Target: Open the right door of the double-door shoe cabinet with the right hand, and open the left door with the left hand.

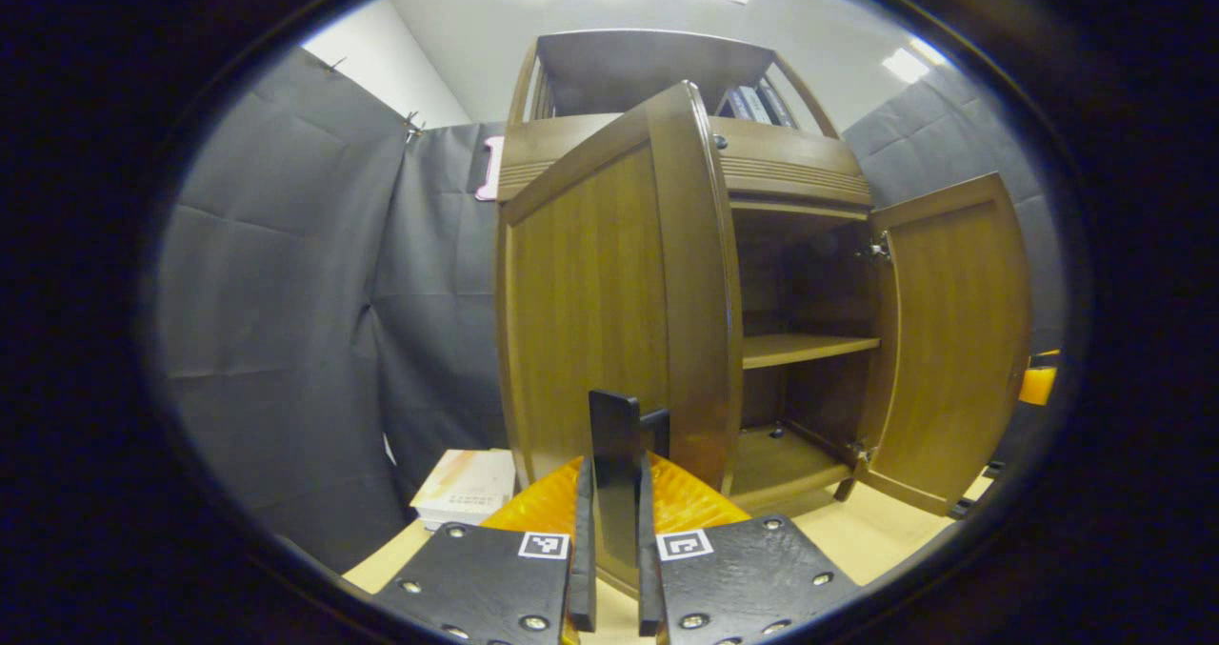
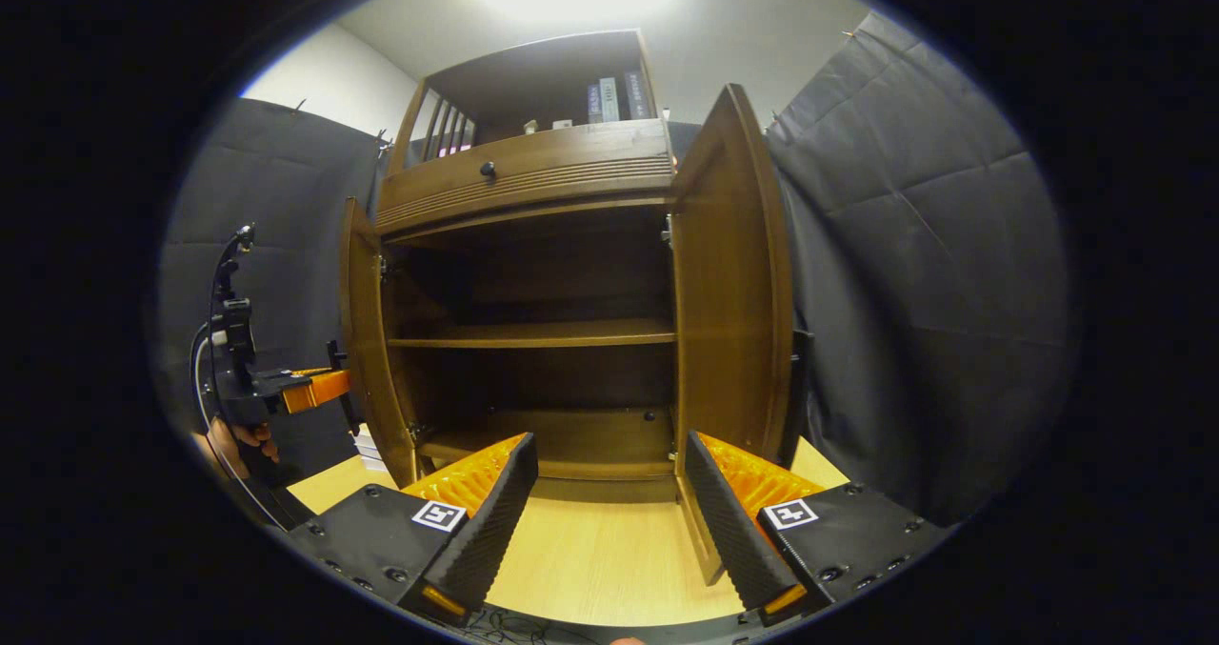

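In the left gripper view, the left door (image 1: 609, 312) of the shoe cabinet (image 1: 790, 173) stands swung out, directly ahead of the left gripper (image 1: 616, 531). That claw is closed to a narrow slot, both fingers pressed on a dark upright handle (image 1: 614, 454) at the door's lower edge. The right door (image 1: 957, 340) hangs wide open, well off to the claw's right, baring the shelf (image 1: 805, 347).

In the right gripper view, the right gripper (image 2: 609, 507) is spread wide and holds nothing. The right door (image 2: 733, 283) stands open just ahead of its right finger, and I cannot be sure they are apart. The left gripper (image 2: 314, 390) sits far to the left at the left door (image 2: 367, 340). Both doors look open, so the task seems nearly done; only letting go appears left.
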Action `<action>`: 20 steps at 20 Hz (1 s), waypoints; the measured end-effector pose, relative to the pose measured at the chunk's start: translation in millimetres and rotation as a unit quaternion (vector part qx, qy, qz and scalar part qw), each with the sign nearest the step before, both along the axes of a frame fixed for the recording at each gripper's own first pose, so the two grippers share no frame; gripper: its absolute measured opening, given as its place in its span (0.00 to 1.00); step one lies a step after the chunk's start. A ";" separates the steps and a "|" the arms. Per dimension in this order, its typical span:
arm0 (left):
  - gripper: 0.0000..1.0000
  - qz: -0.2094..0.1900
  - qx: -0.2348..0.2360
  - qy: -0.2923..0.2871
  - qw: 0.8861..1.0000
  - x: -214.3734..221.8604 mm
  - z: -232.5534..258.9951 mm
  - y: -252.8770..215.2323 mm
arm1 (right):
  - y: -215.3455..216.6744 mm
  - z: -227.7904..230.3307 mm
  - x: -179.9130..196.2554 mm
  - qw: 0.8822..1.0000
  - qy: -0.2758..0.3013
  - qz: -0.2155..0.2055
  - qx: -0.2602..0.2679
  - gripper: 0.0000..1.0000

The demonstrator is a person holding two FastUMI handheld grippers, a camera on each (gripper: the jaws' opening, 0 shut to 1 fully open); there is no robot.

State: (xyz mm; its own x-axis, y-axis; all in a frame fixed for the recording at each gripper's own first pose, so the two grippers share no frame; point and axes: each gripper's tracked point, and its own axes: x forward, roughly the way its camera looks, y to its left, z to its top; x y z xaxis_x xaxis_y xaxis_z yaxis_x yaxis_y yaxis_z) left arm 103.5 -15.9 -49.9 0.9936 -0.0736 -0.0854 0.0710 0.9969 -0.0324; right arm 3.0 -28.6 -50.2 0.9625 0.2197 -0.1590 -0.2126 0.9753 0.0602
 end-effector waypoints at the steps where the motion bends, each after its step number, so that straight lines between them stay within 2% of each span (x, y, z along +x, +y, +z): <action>1: 0.16 0.003 0.000 0.001 1.000 -3.7 0.5 7.3 | 5.2 -1.3 -0.1 1.000 0.000 0.006 -0.002 0.94; 2: 0.19 0.005 0.000 -0.001 1.000 -6.9 0.2 13.6 | 11.2 -1.4 0.8 1.000 0.000 0.012 -0.002 0.94; 3: 0.16 0.005 0.002 -0.001 1.000 -9.4 0.6 19.5 | 15.3 -0.8 4.0 1.000 0.000 0.016 -0.002 0.94; 4: 0.22 0.004 0.004 -0.003 1.000 -11.9 -0.3 25.2 | 19.7 1.5 5.6 1.000 -0.002 0.020 -0.001 0.94; 6: 0.22 0.004 0.005 -0.004 1.000 -14.3 -0.3 30.0 | 30.4 2.7 7.4 1.000 -0.004 0.028 -0.001 0.94; 7: 0.22 0.006 0.002 -0.004 1.000 -14.8 0.6 33.2 | 33.0 3.3 5.0 1.000 -0.005 0.030 -0.002 0.98; 8: 0.22 0.008 -0.001 -0.003 1.000 -17.5 -0.5 42.0 | 36.4 4.2 3.7 0.999 -0.006 0.032 -0.003 0.94; 13: 0.22 0.016 -0.009 -0.002 1.000 -25.6 -4.0 65.3 | 52.9 3.7 2.3 0.999 -0.006 0.039 -0.007 0.94; 16: 0.13 0.040 -0.005 -0.007 0.999 -27.8 -4.2 89.7 | 65.0 3.4 1.4 0.999 -0.005 0.041 -0.009 0.94; 17: 0.10 0.042 -0.007 -0.009 0.999 -25.3 -6.5 96.9 | 68.8 3.1 2.1 0.999 -0.005 0.041 -0.012 0.98; 18: 0.10 0.042 -0.011 -0.009 0.999 -28.6 -6.0 101.1 | 72.5 3.3 3.2 0.999 -0.005 0.041 -0.015 0.94; 19: 0.10 0.041 -0.014 -0.008 0.999 -29.8 -6.8 106.7 | 77.1 3.9 3.9 0.999 -0.006 0.042 -0.016 0.98; 20: 0.10 0.043 -0.012 -0.009 0.999 -30.2 -7.6 113.6 | 81.5 4.5 5.0 0.999 -0.006 0.041 -0.016 0.94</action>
State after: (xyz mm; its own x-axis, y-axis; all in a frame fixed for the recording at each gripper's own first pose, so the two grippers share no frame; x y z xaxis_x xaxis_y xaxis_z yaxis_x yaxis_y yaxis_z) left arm 73.3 97.7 -57.5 0.9977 0.0095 -0.0676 -0.0133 0.9984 -0.0557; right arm 8.0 53.0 -45.6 0.9433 0.2935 -0.1550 -0.2930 0.9557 0.0268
